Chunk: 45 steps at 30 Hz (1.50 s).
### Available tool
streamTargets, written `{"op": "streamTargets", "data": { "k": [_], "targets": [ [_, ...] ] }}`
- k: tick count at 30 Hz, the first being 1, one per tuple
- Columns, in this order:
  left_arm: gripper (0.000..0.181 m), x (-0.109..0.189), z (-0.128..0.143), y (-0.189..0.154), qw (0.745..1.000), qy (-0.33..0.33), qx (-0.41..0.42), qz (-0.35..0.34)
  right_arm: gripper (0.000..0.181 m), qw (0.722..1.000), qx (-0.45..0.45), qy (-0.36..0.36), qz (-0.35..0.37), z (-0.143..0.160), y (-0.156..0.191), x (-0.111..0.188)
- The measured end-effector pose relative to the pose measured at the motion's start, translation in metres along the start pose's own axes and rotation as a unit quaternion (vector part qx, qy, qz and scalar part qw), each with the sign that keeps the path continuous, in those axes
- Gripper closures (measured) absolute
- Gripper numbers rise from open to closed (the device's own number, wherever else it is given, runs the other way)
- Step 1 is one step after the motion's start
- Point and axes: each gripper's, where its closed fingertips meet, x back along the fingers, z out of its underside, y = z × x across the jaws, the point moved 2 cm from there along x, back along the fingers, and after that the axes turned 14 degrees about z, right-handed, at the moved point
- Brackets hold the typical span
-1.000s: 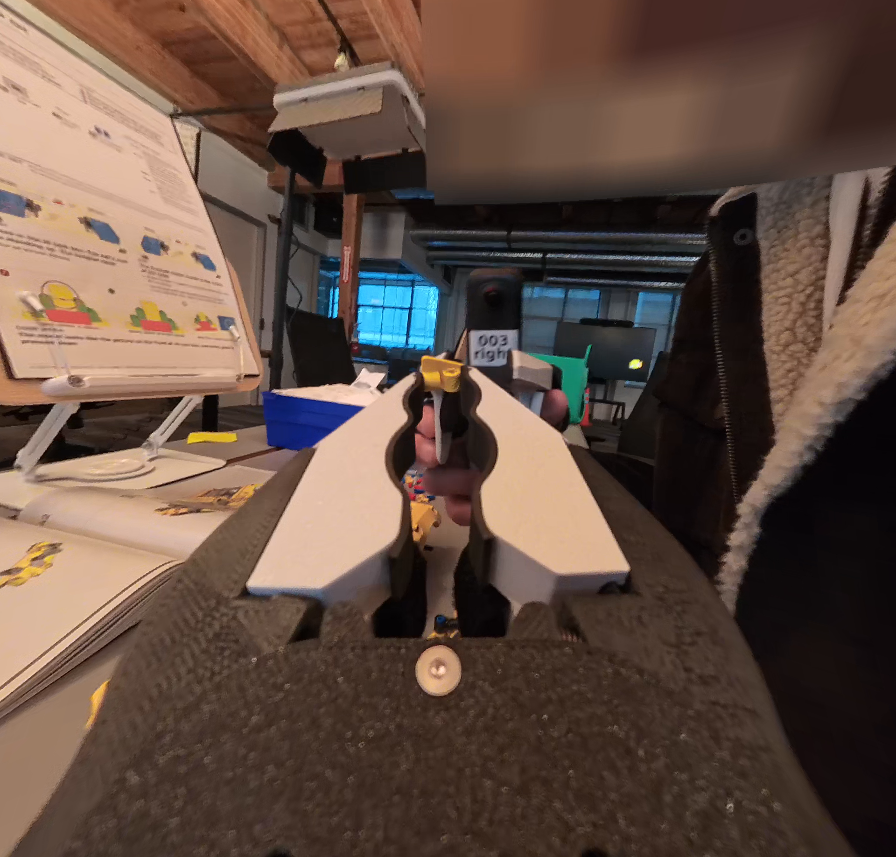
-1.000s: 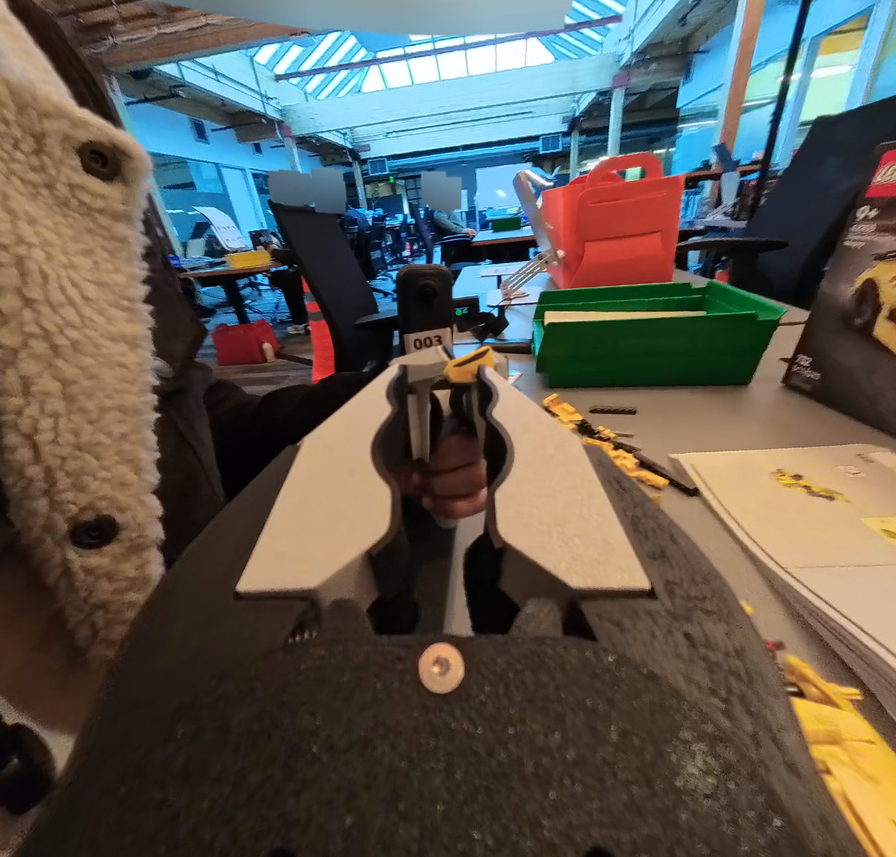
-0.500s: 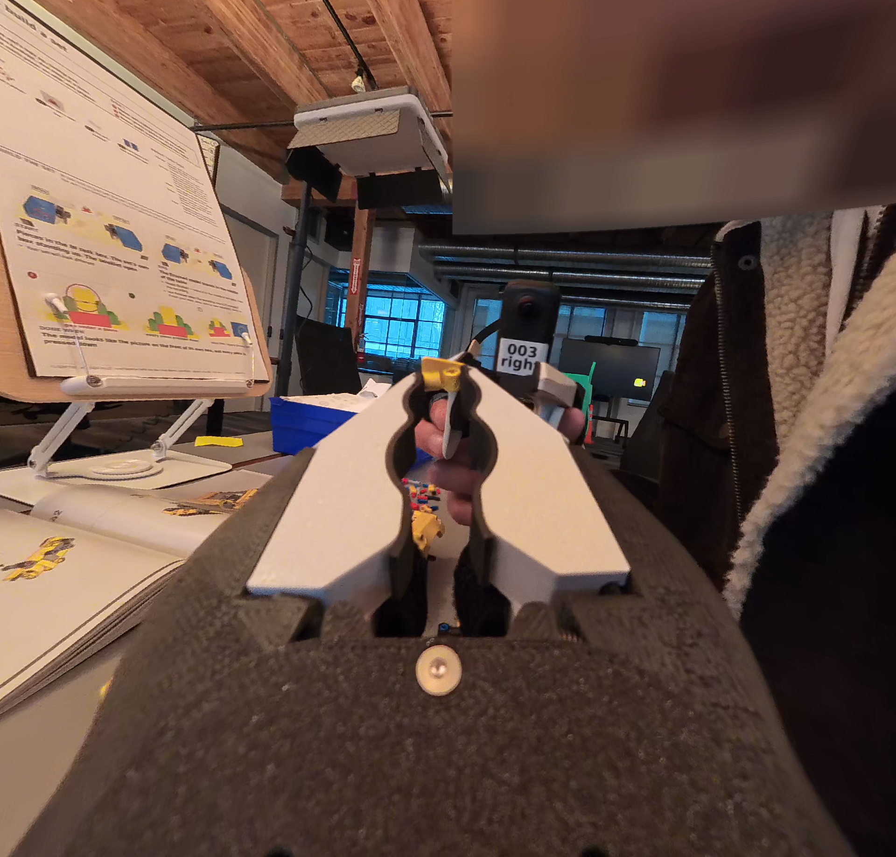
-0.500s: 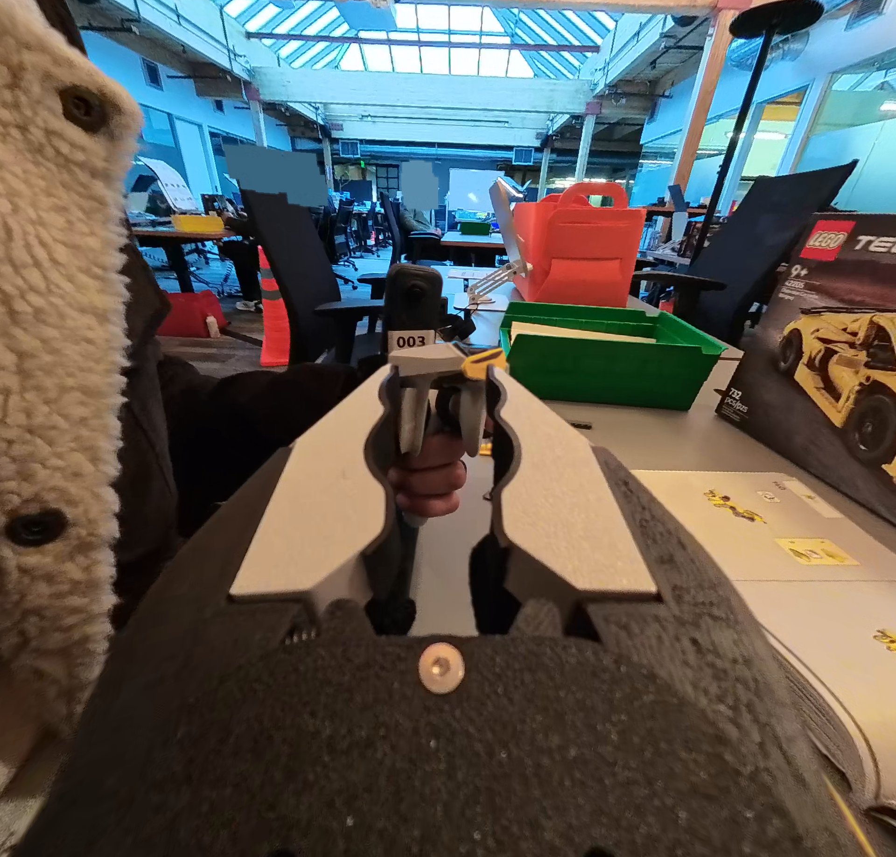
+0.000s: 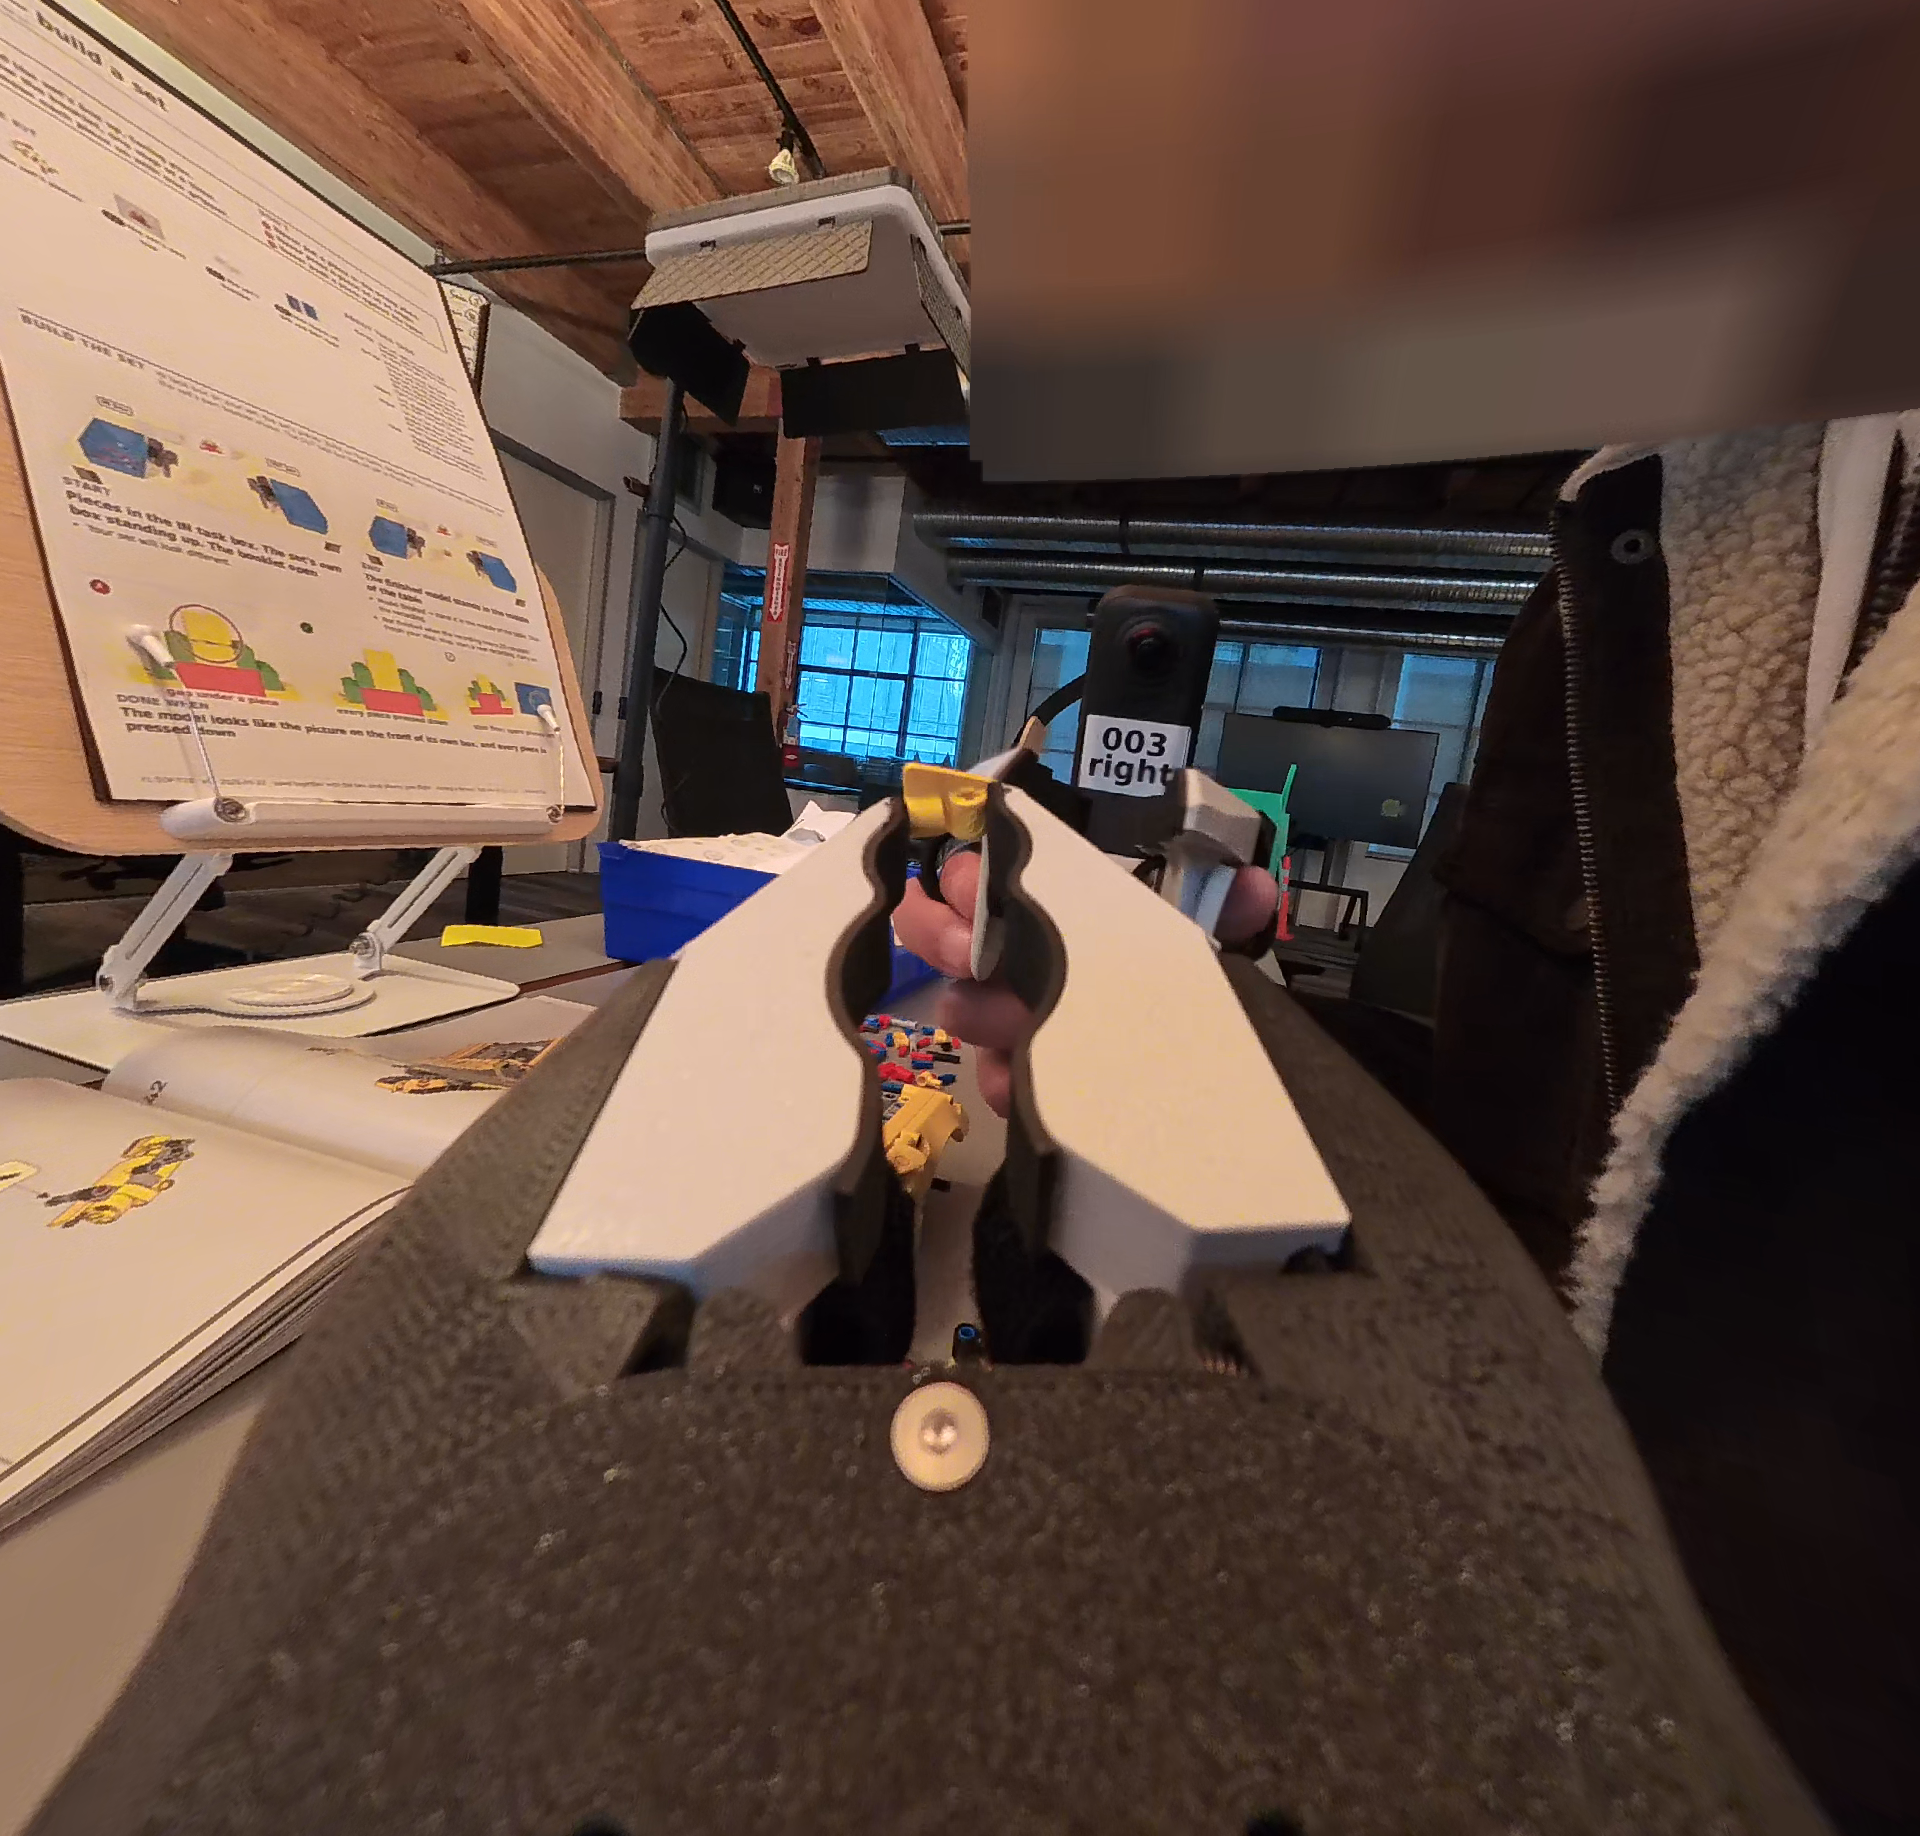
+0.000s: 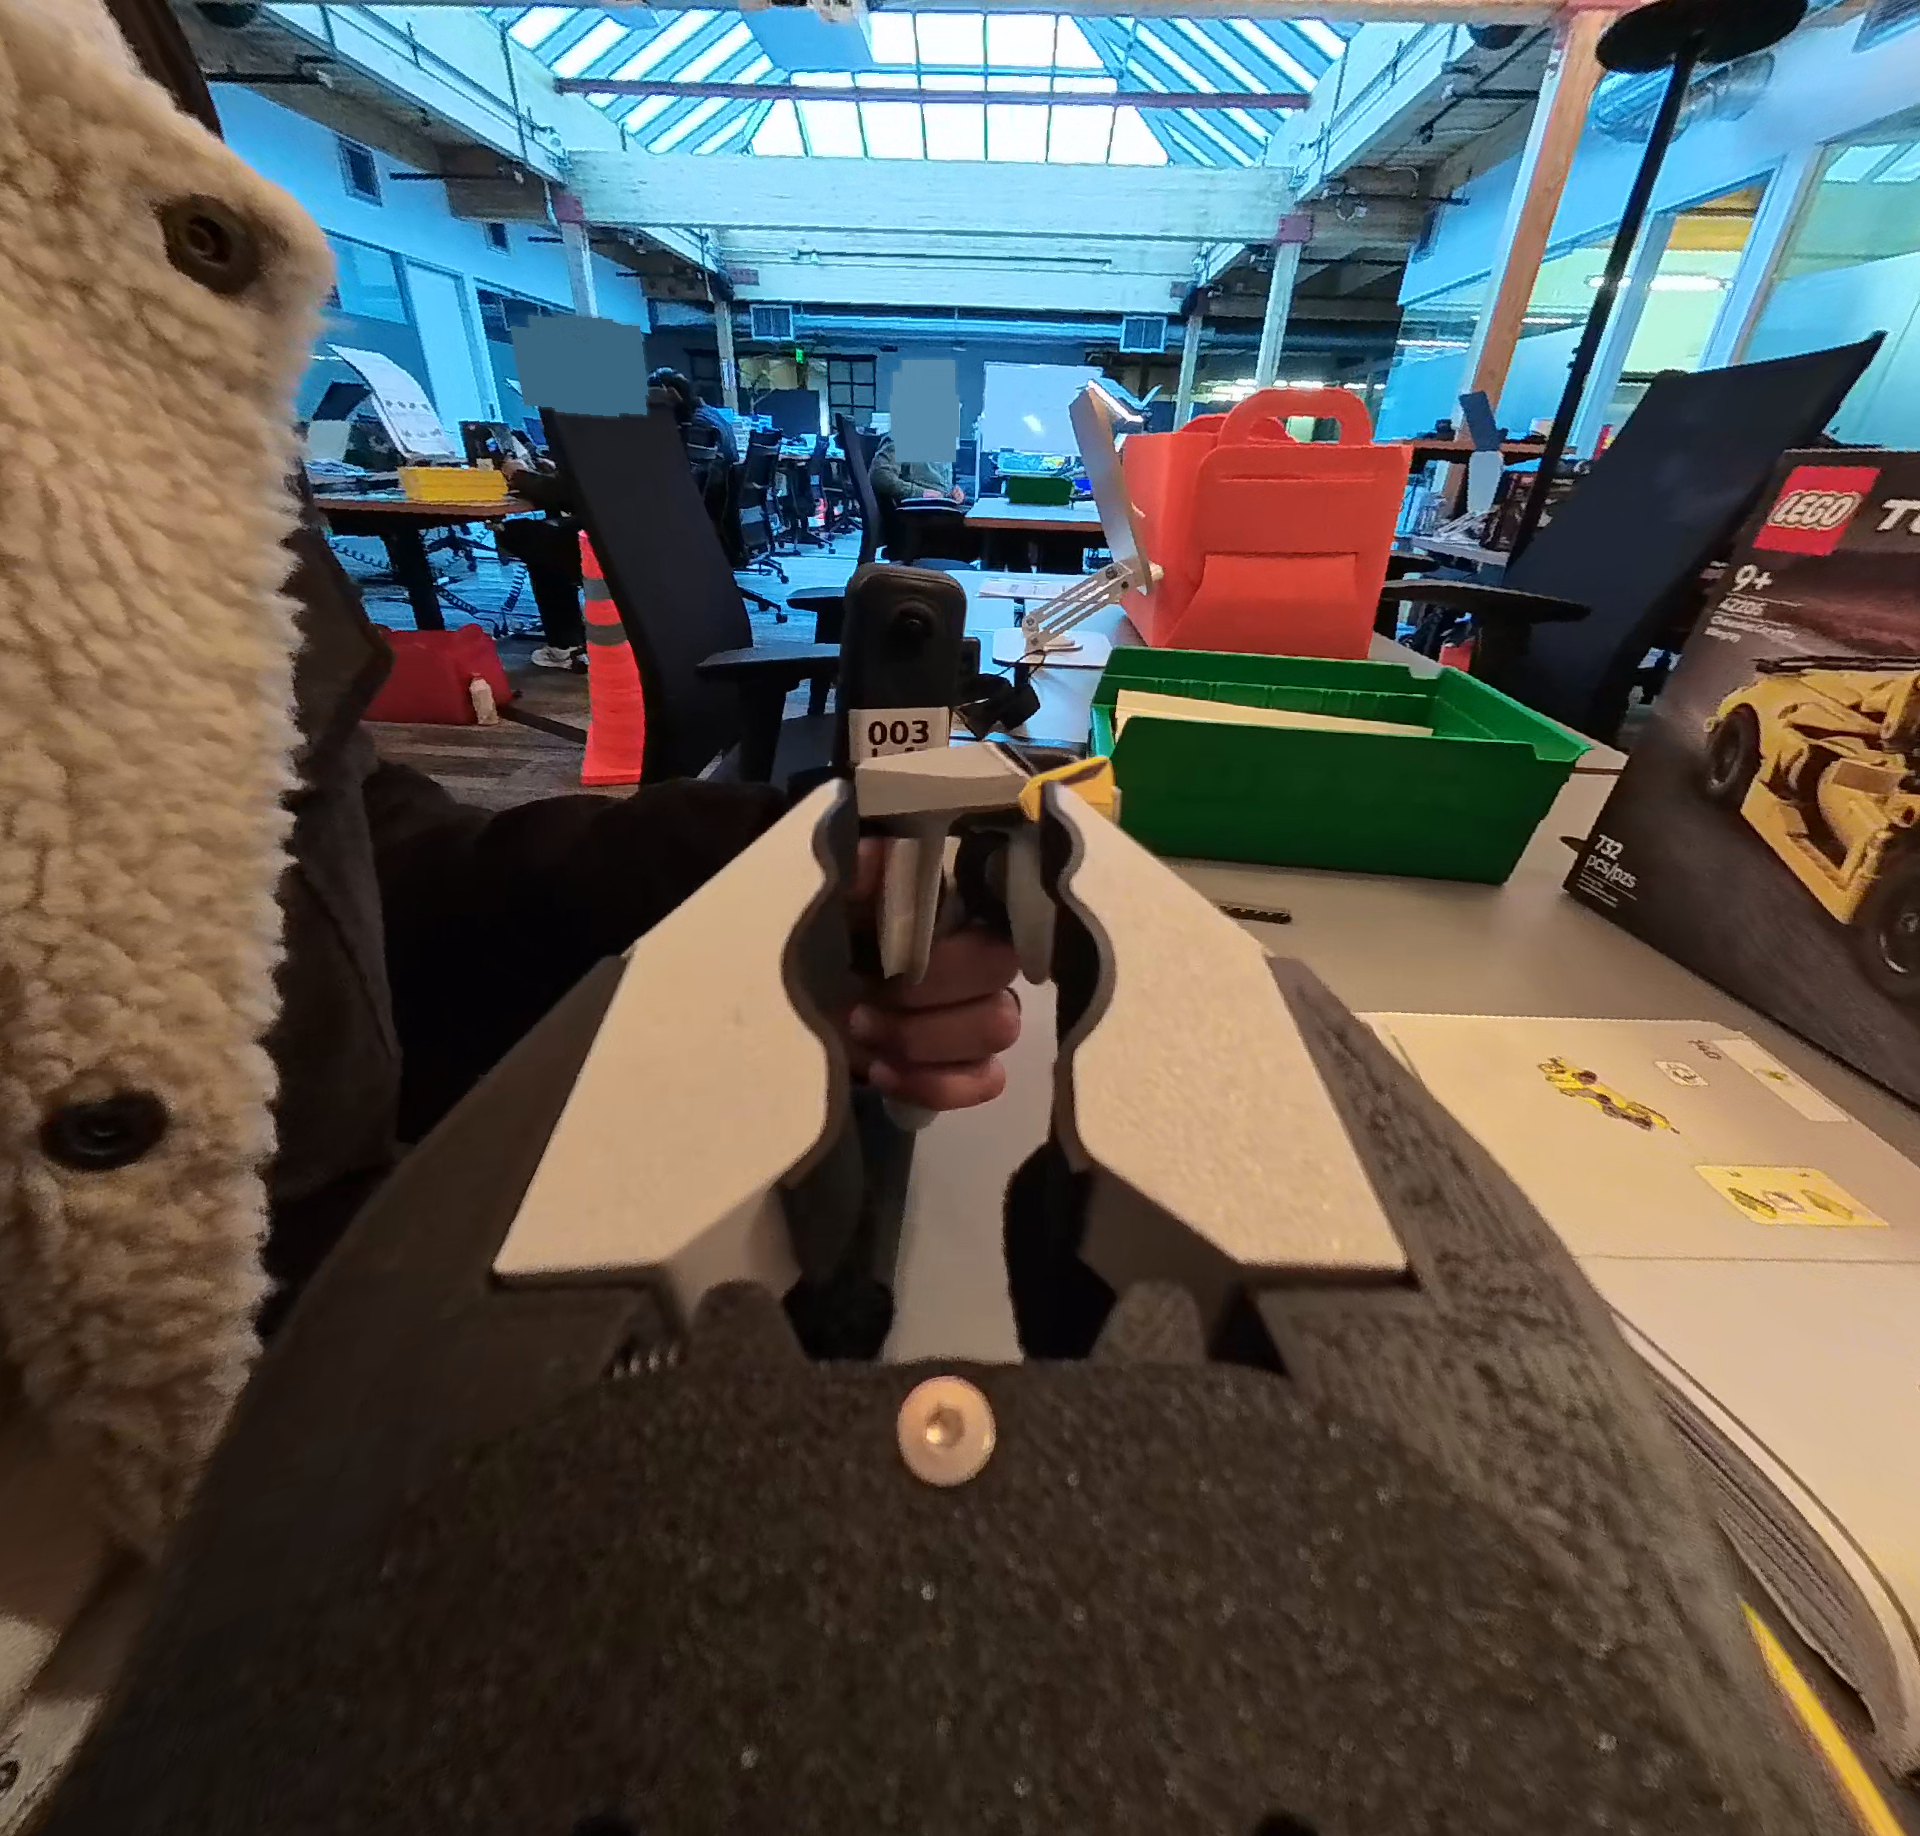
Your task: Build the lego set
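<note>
Both grippers are held up above the table, tip to tip and facing each other. My left gripper (image 5: 945, 810) is shut on a small yellow lego piece (image 5: 940, 799) at its tips. My right gripper (image 6: 945, 810) has its jaws apart. One of the left gripper's fingers (image 6: 935, 787) and the yellow piece (image 6: 1070, 784) sit between them. In the left wrist view one of the right gripper's fingers (image 5: 985, 903) reaches edge-on into the left gripper's gap. A yellow part-built model (image 5: 920, 1132) lies on the table below.
Small loose pieces (image 5: 909, 1048) lie on the table by a blue bin (image 5: 675, 893). An open instruction booklet (image 5: 156, 1215) (image 6: 1662, 1163) lies beside an instruction sheet on a stand (image 5: 260, 539). A green bin (image 6: 1330, 799), the set's box (image 6: 1787, 799) and an orange bag (image 6: 1268, 539) stand behind. The person's fleece jacket (image 6: 135, 643) is close. The tips of both grippers are at nearly the same place.
Both grippers have tilted upward together, still tip to tip with the yellow piece. The right gripper's jaws stand slightly wider. The set's box has come into the right view.
</note>
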Motion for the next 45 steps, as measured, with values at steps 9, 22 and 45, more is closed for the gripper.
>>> {"op": "streamTargets", "data": {
  "k": [9, 22, 45],
  "targets": [
    [0.167, 0.001, 0.000, 0.000, 1.000, 0.000, 0.000, -0.002, 0.149, 1.000, 0.008, 0.003, -0.001, 0.001, 0.002, -0.001],
    [0.167, 0.021, -0.030, 0.007, 0.972, -0.178, 0.156, 0.014, 0.125, 0.983, 0.119, -0.061, 0.124, -0.010, -0.005, -0.012],
    [0.167, 0.013, 0.002, 0.022, 0.972, -0.127, 0.181, -0.077, 0.085, 0.956, 0.238, 0.020, 0.170, 0.023, 0.008, -0.041]
  ]
}}
